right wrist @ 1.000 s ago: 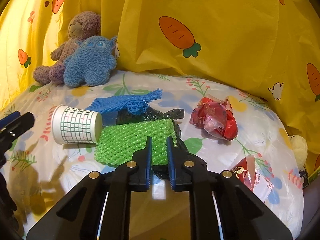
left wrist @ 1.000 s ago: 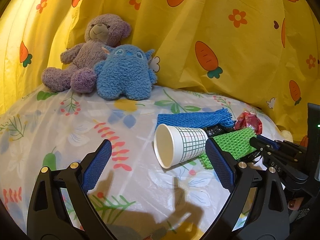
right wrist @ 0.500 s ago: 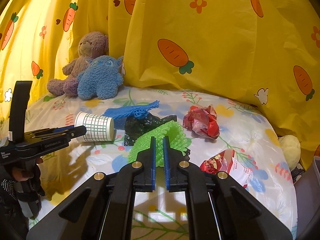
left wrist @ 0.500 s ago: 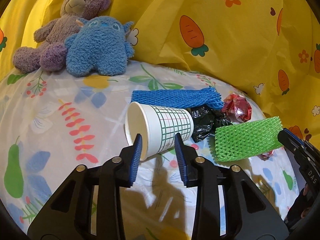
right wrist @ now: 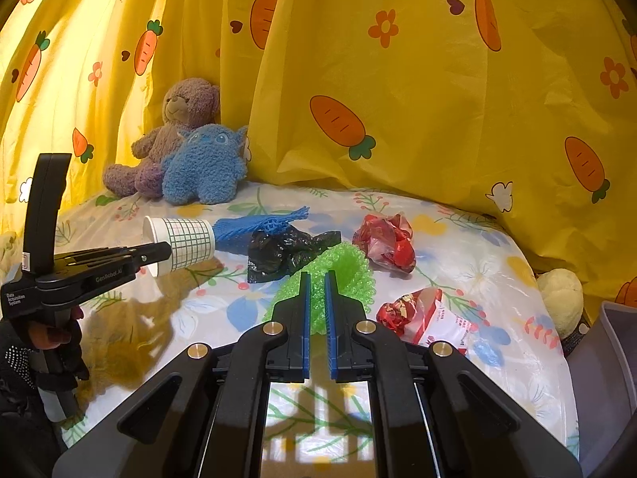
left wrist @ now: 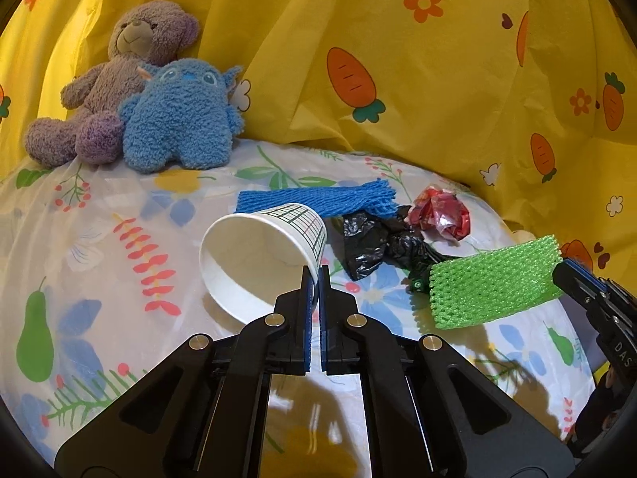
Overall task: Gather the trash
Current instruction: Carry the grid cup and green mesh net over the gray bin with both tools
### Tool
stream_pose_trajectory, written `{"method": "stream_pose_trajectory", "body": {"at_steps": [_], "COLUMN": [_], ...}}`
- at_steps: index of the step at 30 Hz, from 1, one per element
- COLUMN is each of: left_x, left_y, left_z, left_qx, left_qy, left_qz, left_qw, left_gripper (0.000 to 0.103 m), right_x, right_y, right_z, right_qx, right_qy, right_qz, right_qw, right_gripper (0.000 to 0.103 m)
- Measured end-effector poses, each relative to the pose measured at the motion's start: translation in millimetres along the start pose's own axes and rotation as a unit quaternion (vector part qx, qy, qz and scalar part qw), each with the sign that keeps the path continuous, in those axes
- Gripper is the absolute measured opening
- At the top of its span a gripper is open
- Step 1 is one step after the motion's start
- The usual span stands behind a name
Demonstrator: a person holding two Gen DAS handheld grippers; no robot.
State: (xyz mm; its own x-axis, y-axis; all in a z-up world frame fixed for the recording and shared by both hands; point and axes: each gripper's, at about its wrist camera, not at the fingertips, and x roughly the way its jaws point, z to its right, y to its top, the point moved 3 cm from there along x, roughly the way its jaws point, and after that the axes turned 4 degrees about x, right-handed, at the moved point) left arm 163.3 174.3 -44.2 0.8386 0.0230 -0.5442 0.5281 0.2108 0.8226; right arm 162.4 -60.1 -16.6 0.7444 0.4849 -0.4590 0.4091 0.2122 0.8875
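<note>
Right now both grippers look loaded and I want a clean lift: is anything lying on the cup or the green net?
Nothing visible does. The left gripper pinches the paper cup by its rim; the right gripper holds the green foam net. The black bag lies behind it; contact is unclear.

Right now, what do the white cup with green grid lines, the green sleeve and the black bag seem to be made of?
The cup looks like thin paper: matte white inside, printed grid outside, rolled rim. The green sleeve seems foam netting: soft open mesh, matte, probably fruit packing. The black bag looks like thin plastic film: crumpled, with glossy highlights.
</note>
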Motion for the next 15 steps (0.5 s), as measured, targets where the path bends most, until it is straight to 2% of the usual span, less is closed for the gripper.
{"method": "stream_pose_trajectory", "body": {"at_steps": [8, 15], "left_x": [-38, -52], "left_y": [-3, -11], "left_z": [35, 71], "left_qx": [0.026, 0.058], "left_qy": [-0.028, -0.052], "left_qz": [0.036, 0.043], "left_qw": [0.9986, 0.996], "left_gripper": [0.002, 0.002], "right_x": [-37, -68], "right_y": [-5, -9], "right_z": [14, 36], "right_qx": [0.01, 0.03], "right_qy": [-0.019, -0.049], "right_qz": [0.026, 0.047], "right_qw": [0.999, 0.997], "right_gripper": [0.007, 0.007]}}
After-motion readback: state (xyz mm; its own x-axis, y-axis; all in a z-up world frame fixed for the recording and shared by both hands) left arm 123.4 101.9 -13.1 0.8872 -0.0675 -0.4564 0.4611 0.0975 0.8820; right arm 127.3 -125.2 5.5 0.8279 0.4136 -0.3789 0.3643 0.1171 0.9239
